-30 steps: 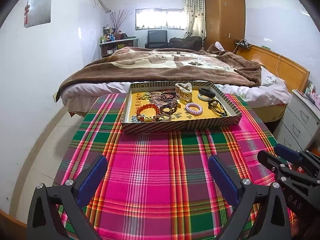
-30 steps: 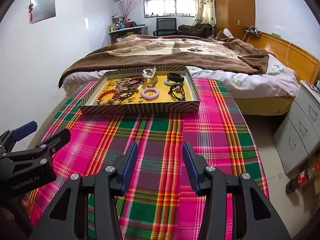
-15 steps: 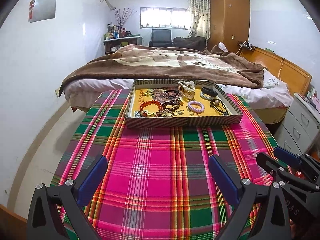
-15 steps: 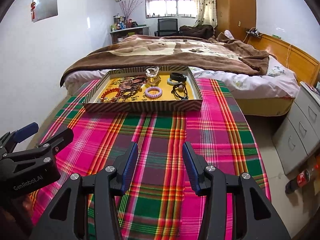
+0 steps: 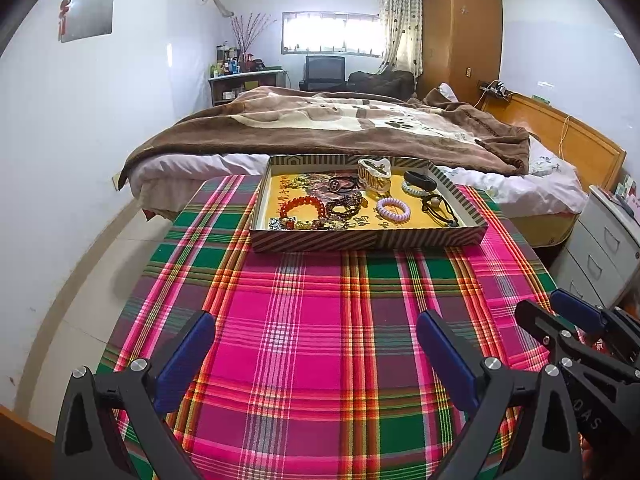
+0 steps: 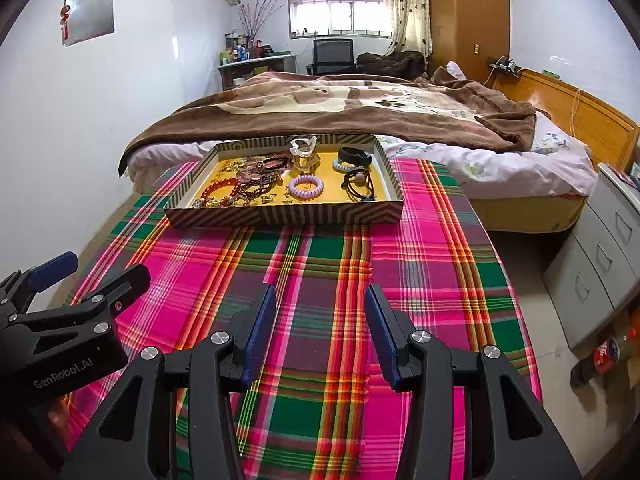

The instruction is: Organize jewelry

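Observation:
A striped tray with a yellow floor sits at the far end of the plaid-covered table. In it lie a red bead bracelet, a lilac coil hair tie, dark bead bracelets, black bands and a clear hair claw. My left gripper is open wide and empty, well short of the tray. My right gripper is open and empty, also short of the tray. Each gripper shows at the edge of the other's view.
The round table's plaid cloth stretches between the grippers and the tray. A bed with a brown blanket stands right behind the table. Grey drawers stand to the right, with a cola bottle on the floor.
Both grippers have drawn back and risen slightly, so the tray looks a little farther away. Both stay open and empty.

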A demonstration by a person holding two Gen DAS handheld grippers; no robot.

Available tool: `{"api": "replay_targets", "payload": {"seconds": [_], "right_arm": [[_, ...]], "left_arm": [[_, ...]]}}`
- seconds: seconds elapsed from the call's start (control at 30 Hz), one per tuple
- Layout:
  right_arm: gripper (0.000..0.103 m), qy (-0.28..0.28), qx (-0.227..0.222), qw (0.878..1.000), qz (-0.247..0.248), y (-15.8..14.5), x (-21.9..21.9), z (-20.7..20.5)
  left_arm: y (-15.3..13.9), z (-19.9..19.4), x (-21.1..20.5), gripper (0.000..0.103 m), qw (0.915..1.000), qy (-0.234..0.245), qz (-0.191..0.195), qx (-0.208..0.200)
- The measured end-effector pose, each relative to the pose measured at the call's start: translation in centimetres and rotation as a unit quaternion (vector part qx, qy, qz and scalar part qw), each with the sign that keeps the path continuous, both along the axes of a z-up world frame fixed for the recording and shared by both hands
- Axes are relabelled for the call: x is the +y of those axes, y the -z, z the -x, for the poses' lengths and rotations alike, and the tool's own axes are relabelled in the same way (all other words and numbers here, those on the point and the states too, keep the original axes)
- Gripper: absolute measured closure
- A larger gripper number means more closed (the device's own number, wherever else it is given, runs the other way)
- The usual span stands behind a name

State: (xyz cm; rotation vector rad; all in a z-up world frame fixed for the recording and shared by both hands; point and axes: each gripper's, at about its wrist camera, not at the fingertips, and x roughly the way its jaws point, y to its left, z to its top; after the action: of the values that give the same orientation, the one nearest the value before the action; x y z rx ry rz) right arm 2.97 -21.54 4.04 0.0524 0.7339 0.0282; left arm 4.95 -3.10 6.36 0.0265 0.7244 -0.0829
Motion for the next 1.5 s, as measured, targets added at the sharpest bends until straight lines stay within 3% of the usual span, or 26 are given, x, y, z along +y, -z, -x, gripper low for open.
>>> {"api": "replay_targets", "payload": {"seconds": [0.13, 1.5], "right_arm": [[0.056, 0.001, 0.000, 1.000, -0.001, 0.04, -0.03, -0.04], [0.056, 0.001, 0.003, 1.000, -0.001, 0.41, 0.34, 0.00]], "left_arm": [[0.28, -0.10, -0.51, 0.001, 0.9997, -0.002, -0.023, 0.003], [0.72, -0.21, -0.45, 0.001, 0.9999, 0.000, -0.008, 0.008]]}}
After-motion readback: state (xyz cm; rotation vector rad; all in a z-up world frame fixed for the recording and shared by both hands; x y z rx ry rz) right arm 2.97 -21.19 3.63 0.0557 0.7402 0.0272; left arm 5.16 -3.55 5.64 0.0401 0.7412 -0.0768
